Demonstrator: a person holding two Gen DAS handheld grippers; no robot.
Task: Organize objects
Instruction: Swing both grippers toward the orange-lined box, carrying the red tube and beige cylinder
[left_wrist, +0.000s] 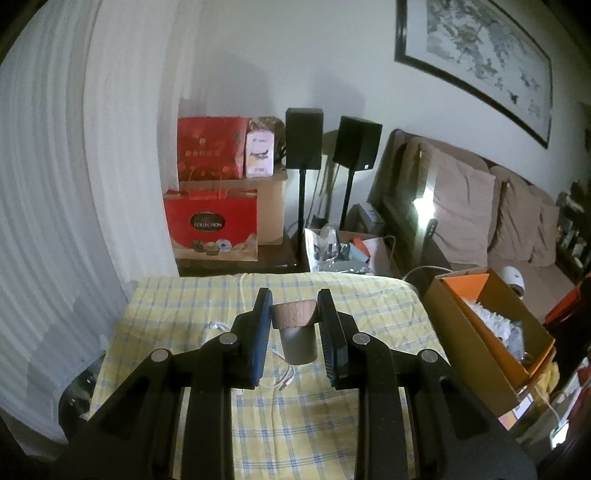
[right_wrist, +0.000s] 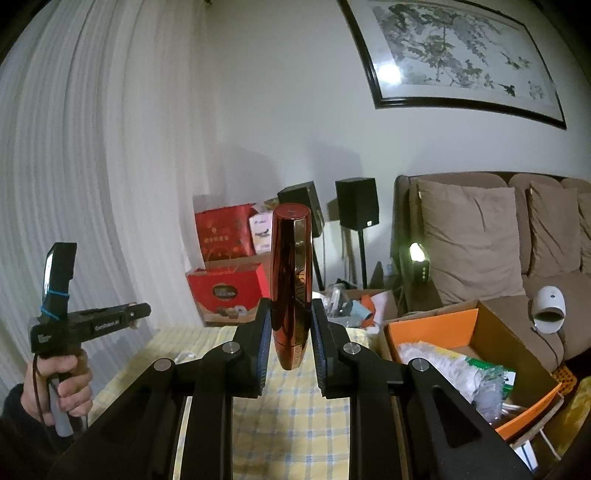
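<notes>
The left tool (left_wrist: 294, 308) is closed on the wooden cap of a small grey bottle (left_wrist: 300, 341); both pads press the cap's sides, and the bottle body hangs tilted toward the camera, lifted above the yellow checked cloth (left_wrist: 173, 317) that covers the bench. A white cable (left_wrist: 282, 380) lies on the cloth beneath it.

The right tool (right_wrist: 289, 321) is clamped around the lower part of a glossy red-and-gold cosmetic tube (right_wrist: 290, 280), which stands upright between the pads, most of it rising above them, and is held clear of the cloth.

In the right wrist view, the left hand (right_wrist: 61, 384) grips the handle of its tool at the far left. To the right of the bench sits an open cardboard box (right_wrist: 491, 332) with an orange inner flap, holding white crumpled material.
</notes>
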